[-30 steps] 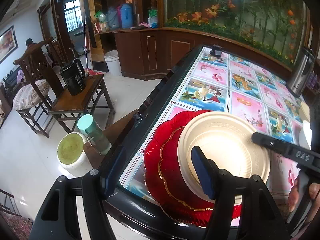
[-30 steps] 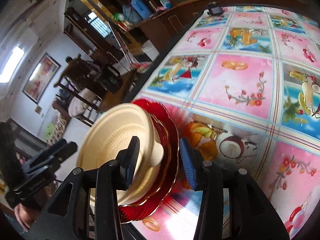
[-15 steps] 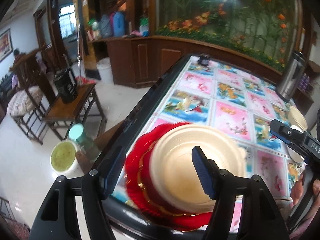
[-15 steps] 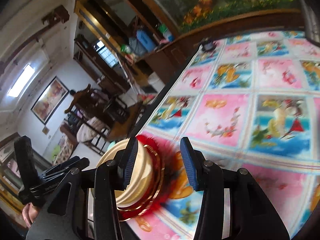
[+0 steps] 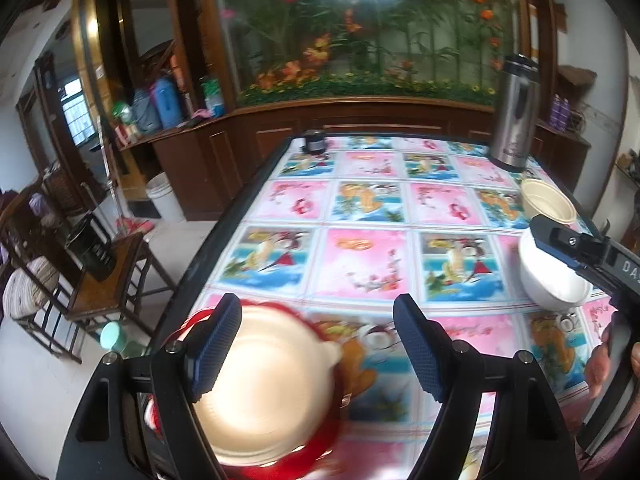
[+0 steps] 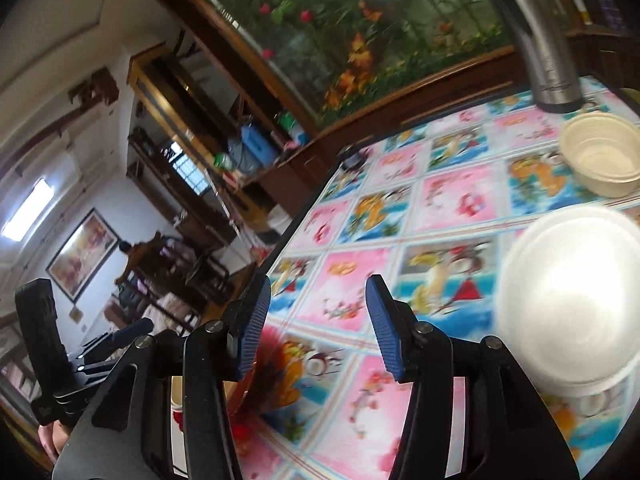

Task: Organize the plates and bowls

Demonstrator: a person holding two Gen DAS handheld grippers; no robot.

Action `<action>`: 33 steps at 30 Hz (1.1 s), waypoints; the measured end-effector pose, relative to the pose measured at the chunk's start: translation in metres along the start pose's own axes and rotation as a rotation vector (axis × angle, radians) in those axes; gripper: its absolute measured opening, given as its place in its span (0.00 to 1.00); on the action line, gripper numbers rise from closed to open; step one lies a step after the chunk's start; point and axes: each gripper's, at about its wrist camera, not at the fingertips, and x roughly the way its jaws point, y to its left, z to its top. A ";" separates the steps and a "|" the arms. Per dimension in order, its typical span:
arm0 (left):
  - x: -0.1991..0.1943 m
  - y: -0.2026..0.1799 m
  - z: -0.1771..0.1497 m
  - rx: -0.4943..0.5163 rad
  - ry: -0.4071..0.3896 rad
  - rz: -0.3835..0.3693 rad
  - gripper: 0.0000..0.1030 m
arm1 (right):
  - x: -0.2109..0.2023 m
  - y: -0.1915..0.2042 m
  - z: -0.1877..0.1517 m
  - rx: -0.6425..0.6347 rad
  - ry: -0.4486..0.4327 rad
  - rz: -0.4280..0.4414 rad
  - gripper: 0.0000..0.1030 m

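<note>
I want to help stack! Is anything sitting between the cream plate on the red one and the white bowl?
No, only bare flowery tablecloth lies between the cream plate and the white bowl; the left wrist view shows it.

Left wrist view: low over near table edge, facing along the tablecloth (image 5: pixel 360 264) toward the flower mural (image 5: pixel 360 40); cream plate (image 5: pixel 264 392) close beneath. Right wrist view: tilted, close above the cloth, facing left and far. Shared: white bowl (image 5: pixel 552 280) (image 6: pixel 568 300), cream bowl (image 5: pixel 546 202) (image 6: pixel 600 156), steel flask (image 5: pixel 514 112) (image 6: pixel 540 40).
</note>
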 end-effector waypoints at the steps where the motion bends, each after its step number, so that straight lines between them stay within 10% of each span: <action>1: 0.001 -0.007 0.003 0.010 -0.002 -0.006 0.76 | -0.009 -0.007 0.004 0.006 -0.015 -0.007 0.49; 21: 0.049 -0.123 0.050 0.173 0.033 -0.043 0.76 | -0.118 -0.134 0.074 0.103 -0.231 -0.195 0.48; 33: 0.096 -0.171 0.080 0.204 0.070 -0.012 0.76 | -0.159 -0.226 0.102 0.398 -0.528 -0.356 0.59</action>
